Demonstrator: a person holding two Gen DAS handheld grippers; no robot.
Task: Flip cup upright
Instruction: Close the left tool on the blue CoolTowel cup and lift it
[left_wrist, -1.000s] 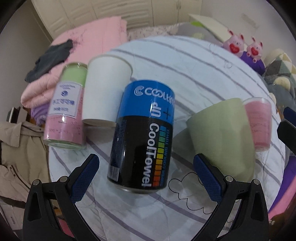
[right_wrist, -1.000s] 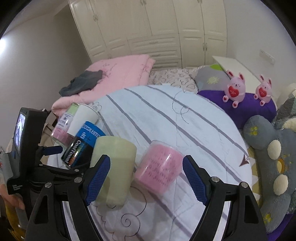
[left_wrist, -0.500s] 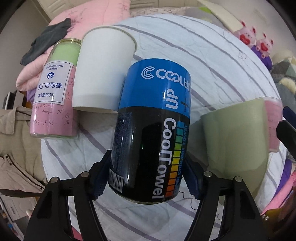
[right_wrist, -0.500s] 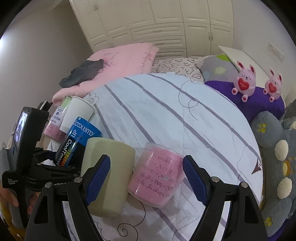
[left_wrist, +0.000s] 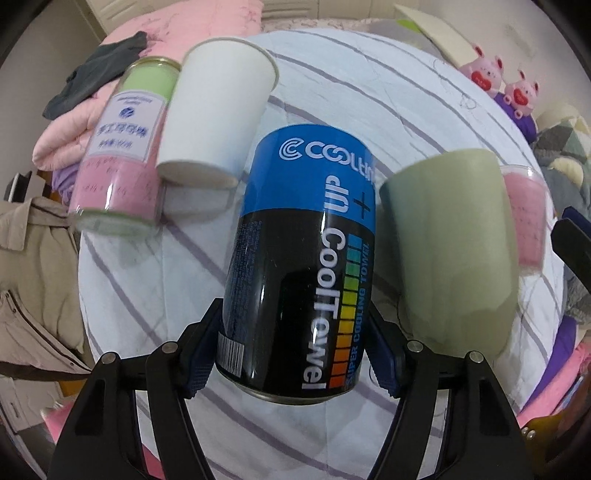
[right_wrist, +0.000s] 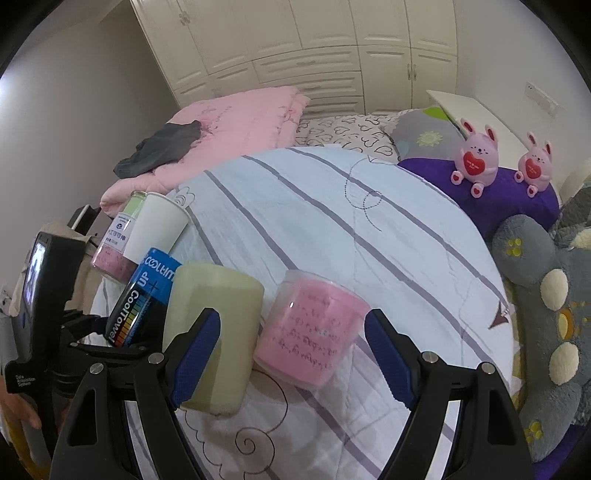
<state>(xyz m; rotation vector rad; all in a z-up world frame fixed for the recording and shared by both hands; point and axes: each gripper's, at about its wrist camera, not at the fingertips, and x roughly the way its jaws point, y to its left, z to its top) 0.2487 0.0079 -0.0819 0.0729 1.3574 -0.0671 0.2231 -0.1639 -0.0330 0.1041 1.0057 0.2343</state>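
Observation:
A blue and black CoolTowel can (left_wrist: 303, 258) stands upside down on the striped bedspread; its print reads inverted. My left gripper (left_wrist: 295, 350) is shut on its lower body, and the can seems lifted a little and tilted. It also shows in the right wrist view (right_wrist: 142, 299). An inverted white paper cup (left_wrist: 218, 110) and an inverted pale green cup (left_wrist: 454, 236) stand on either side of it. My right gripper (right_wrist: 291, 354) is open and empty, its fingers on either side of a pink-filled clear tub (right_wrist: 314, 328), apart from it.
A pink and green cookie jar (left_wrist: 122, 147) stands at the left. The striped bedspread (right_wrist: 332, 221) stretches behind. A pink quilt (right_wrist: 240, 118), a purple cushion (right_wrist: 498, 192) with two pink plush toys, and a grey plush (right_wrist: 546, 295) surround it.
My left gripper moved forward and shut on the CoolTowel can, which now stands slightly raised and tilted. My right gripper stayed open and barely moved.

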